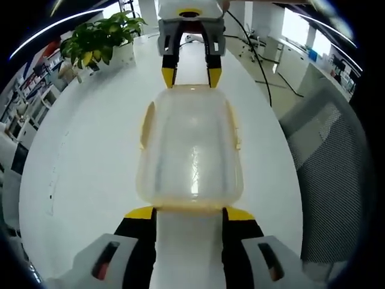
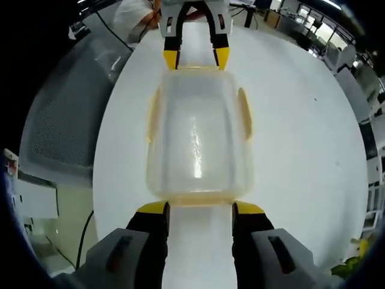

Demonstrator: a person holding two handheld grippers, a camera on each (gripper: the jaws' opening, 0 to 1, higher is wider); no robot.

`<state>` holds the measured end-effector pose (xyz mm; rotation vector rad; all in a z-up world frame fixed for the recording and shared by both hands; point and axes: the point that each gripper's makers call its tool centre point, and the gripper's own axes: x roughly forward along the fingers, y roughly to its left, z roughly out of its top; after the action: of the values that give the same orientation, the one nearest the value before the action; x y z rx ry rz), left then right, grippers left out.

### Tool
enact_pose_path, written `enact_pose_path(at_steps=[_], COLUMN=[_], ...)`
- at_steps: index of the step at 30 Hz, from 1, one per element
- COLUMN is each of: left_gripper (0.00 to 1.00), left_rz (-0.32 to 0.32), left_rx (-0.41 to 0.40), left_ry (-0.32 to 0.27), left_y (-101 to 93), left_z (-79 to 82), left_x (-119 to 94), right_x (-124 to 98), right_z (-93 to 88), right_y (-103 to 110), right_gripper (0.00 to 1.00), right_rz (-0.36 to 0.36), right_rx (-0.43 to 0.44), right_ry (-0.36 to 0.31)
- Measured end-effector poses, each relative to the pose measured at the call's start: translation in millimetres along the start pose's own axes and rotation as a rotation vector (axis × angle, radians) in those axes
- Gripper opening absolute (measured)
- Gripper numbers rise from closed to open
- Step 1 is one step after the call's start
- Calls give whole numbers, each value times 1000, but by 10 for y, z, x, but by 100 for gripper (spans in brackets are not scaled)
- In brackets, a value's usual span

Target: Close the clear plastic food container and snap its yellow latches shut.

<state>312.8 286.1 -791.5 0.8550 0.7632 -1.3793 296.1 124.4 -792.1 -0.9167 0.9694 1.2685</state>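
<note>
Clear container [image 1: 191, 150] on the white desk [image 1: 90, 150], a gripper at each end.

The left gripper [image 1: 189, 214] and right gripper [image 2: 200, 209] face each other across the lidded container, each with jaws spread, yellow tips at its short end. Yellow latches [image 2: 243, 111] line the long sides. A potted plant [image 1: 99, 39] stands behind.

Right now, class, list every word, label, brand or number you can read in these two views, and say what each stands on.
None can be read.
The clear plastic food container with yellow latches carries no visible label.
The white table has no print.
Items on the distant shelves are too small and blurred to read.
</note>
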Motion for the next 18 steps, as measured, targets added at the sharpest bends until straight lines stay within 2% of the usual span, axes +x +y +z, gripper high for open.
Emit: enact_pose_path(at_steps=[4,7,9,16,18], left_gripper=[38,40,43,45,45], left_rz=[15,34,10,22,15], left_rx=[-19,-74,-134,-176,-231], left_ry=[-14,-46,-91,-112,-146], left_y=[-23,6,-29,-10,-27], left_z=[-11,-13,19,-66,-45], left_x=[-21,-65,-94,-182,-211], right_x=[-8,-18,-21,-106,-121], right_z=[-28,-28,-35,-6,-5], right_y=[-24,-12,15,99,131], right_gripper=[40,41,44,45,45], right_rz=[-3,-13,-16,-50,-58], right_rx=[55,97,121,194,226], right_ry=[-26,-47,-58,-101,-114])
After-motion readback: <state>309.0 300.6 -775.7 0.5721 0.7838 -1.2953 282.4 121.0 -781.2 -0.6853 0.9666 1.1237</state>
